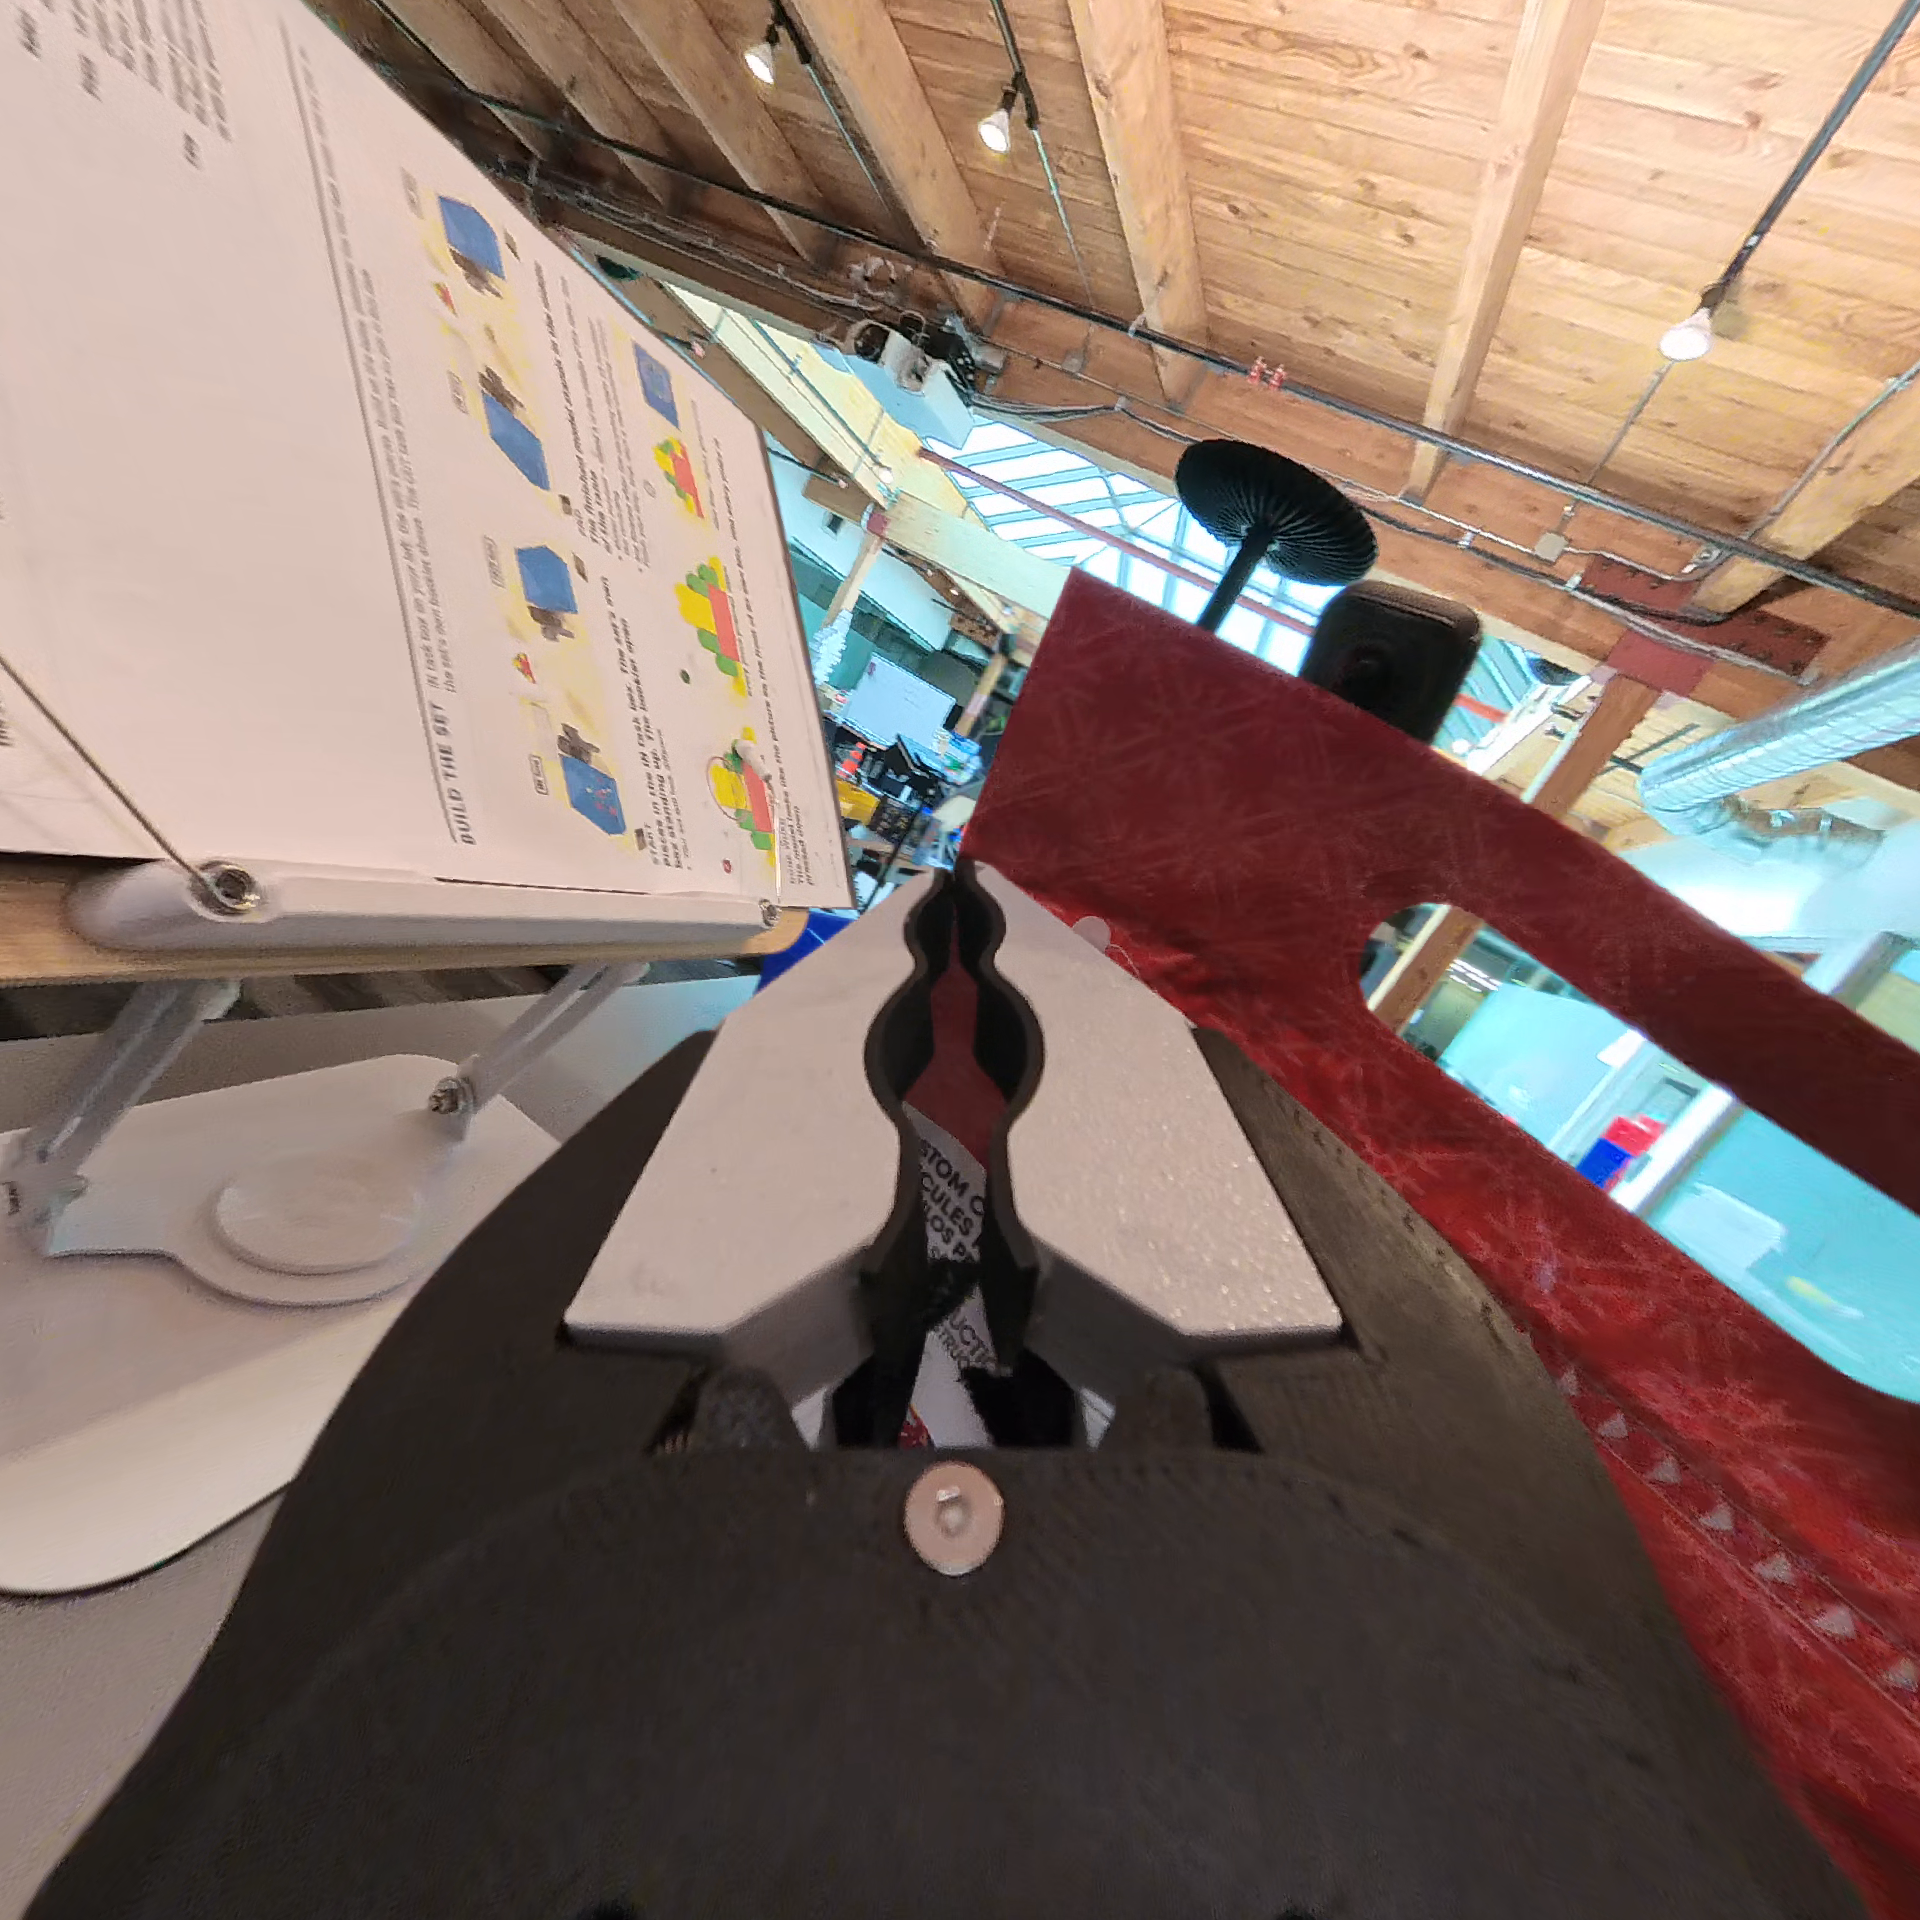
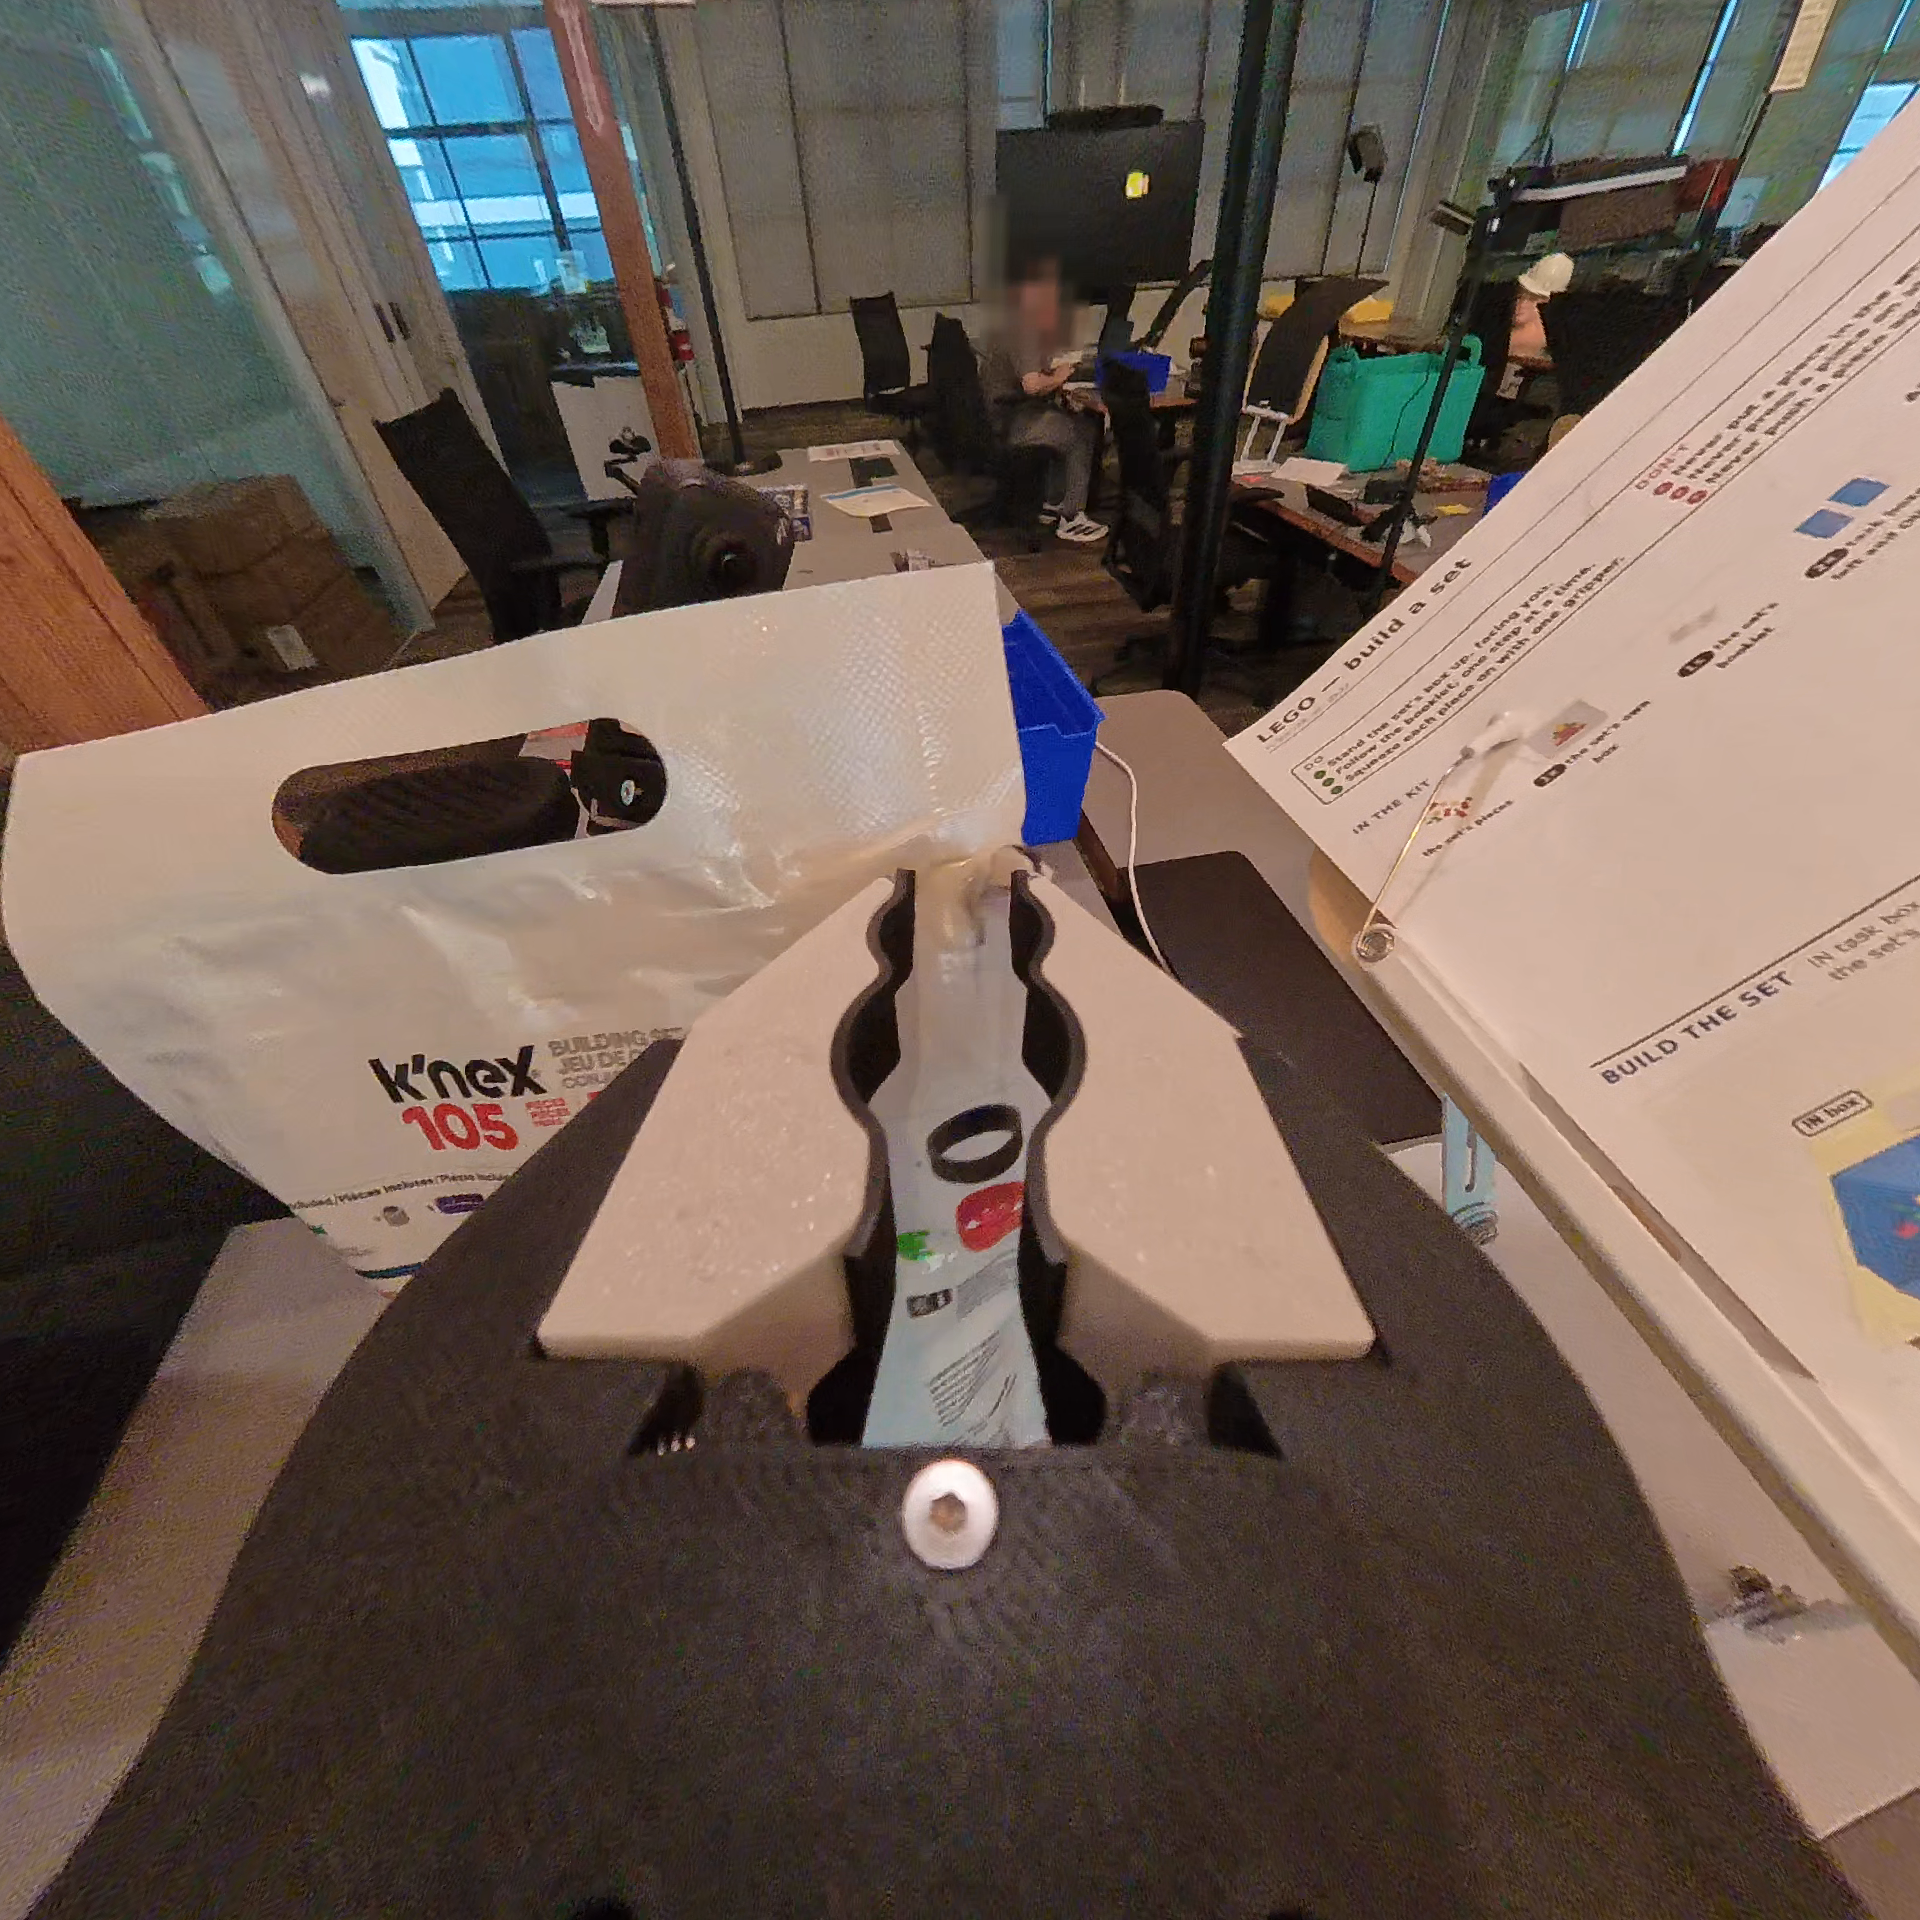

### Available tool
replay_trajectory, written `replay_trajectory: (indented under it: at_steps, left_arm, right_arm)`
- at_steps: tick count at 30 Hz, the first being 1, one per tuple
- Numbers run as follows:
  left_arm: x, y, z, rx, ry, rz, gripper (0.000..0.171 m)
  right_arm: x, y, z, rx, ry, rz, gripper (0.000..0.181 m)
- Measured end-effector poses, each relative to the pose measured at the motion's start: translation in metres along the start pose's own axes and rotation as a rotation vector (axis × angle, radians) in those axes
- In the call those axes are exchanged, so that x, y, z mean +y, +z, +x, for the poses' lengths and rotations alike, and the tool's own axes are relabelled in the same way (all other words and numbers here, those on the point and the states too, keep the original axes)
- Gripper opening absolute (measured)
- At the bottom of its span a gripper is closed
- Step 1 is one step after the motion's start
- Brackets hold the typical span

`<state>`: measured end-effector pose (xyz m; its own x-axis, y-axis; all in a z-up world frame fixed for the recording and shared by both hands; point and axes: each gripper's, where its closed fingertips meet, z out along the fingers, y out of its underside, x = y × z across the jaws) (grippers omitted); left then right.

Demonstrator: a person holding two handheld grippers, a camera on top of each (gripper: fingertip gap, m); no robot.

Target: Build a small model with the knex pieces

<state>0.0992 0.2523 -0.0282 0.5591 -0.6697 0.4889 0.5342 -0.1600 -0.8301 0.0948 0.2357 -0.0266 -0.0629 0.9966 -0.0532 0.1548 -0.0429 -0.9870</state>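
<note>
Plastic bag (image 2: pixel 499 935) with a cut-out handle stands upright on the table (image 2: pixel 1174 769), pinched at one top corner by the right gripper (image 2: pixel 961 883), jaws closed on it. Its red side (image 1: pixel 1299 852) fills the left wrist view, where the left gripper (image 1: pixel 956 883) clamps its edge. Beside both, an instruction sheet (image 1: pixel 416 499) leans on a white stand (image 1: pixel 260 1226). A blue bin (image 2: pixel 1049 727) sits just behind the bag.

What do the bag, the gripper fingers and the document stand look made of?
Bag: thin plastic film, white here, red on the face the left wrist view shows; glossy and crinkled where the right gripper pinches it. Fingers: likely printed grey plastic, matte and grainy. Document stand: white-painted metal, judging by its bolted struts.
</note>
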Motion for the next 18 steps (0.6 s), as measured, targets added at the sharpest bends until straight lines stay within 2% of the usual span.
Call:
replay_trajectory:
  at_steps: [4,5,9,14,18]
  left_arm:
    - [0.004,0.002,0.001,0.034,-0.04,0.012,0.0]
    - [0.005,0.003,0.001,0.031,-0.039,0.009,0.0]
    - [0.008,0.006,0.0,0.027,-0.038,-0.002,0.0]
    - [0.007,0.008,-0.002,0.013,-0.035,0.012,0.0]
    - [0.006,0.008,-0.012,-0.079,0.001,0.025,0.0]
  right_arm:
    - [0.005,-0.004,0.0,-0.051,-0.006,-0.04,0.01]
    - [0.006,-0.004,-0.002,-0.07,-0.003,-0.041,0.002]
    - [0.008,-0.005,-0.002,-0.085,0.035,-0.01,0.004]
    - [0.008,-0.004,0.001,-0.072,0.034,0.011,0.0]
    - [0.011,0.001,0.007,0.02,-0.036,-0.03,0.0]
